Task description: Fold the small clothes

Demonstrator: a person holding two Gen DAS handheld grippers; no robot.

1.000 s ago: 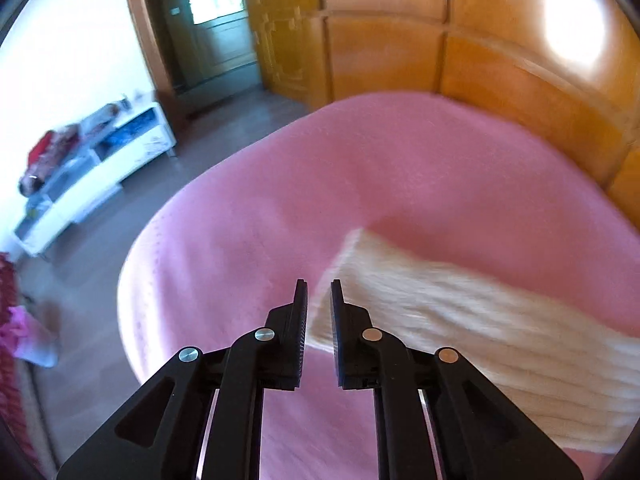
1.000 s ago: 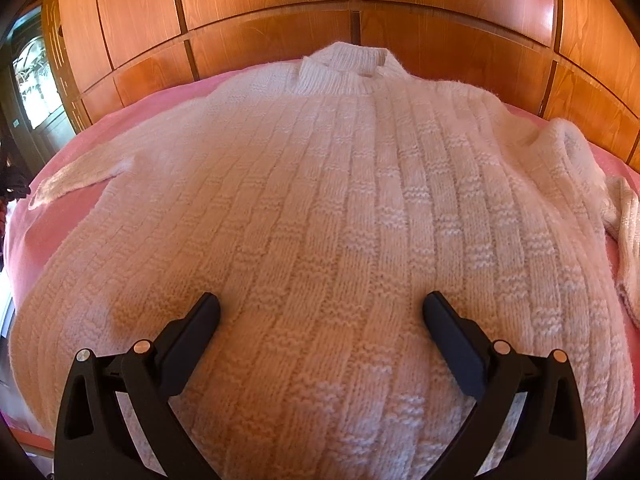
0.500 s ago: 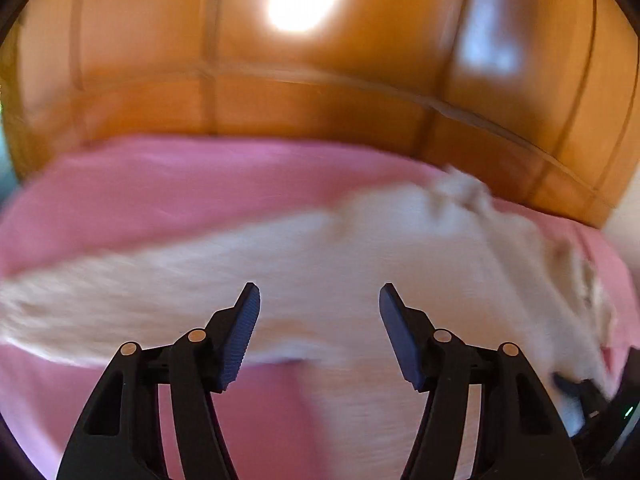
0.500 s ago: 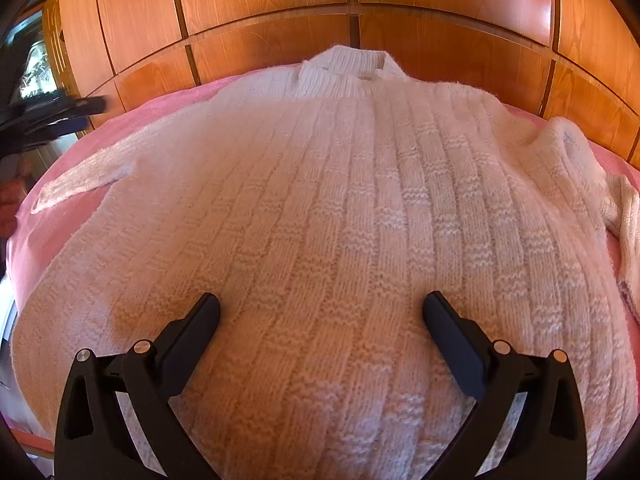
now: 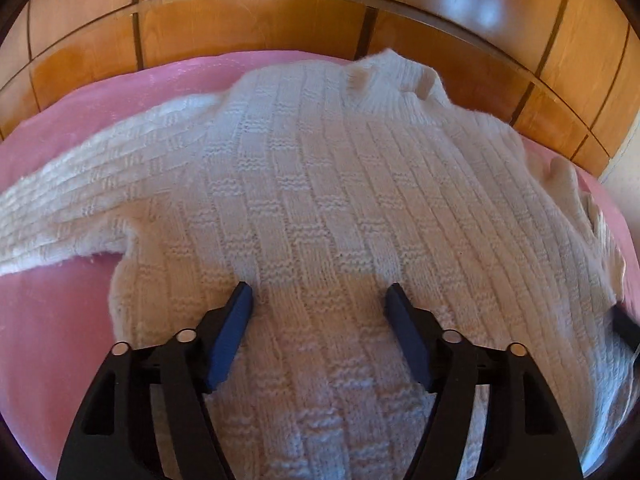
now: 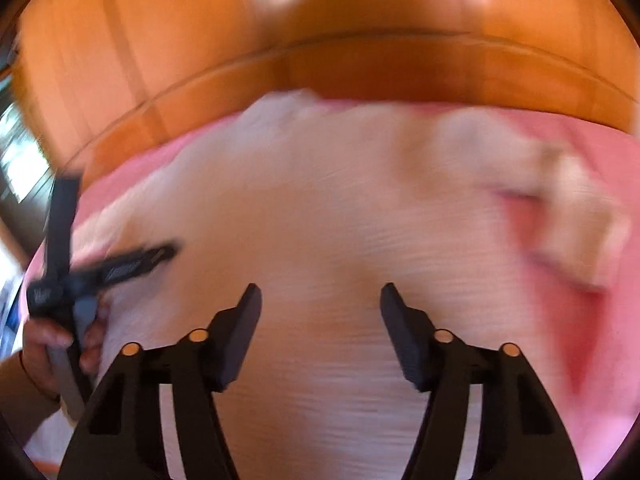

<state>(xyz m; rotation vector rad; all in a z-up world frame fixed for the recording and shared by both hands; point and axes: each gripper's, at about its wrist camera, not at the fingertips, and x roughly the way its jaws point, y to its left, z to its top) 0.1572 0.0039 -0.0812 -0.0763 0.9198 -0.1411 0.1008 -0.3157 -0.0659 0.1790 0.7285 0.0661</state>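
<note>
While the cream knit sweater stays spread flat on the pink bedspread, collar toward the wooden headboard, the left gripper has swung in from the sleeve end to hover over the lower body, jaws just opened wide and empty. The right gripper, blurred, has been narrowing, still parted with nothing visibly pinched. Both likely seek the hem; pink margin lies free left, the headboard crowds behind.

Pink bedspread spread across bed, seen from 7 to 3 o'clock. Glossy wooden panelling seen behind, 9 through 3 o'clock, light reflected at 12.
</note>
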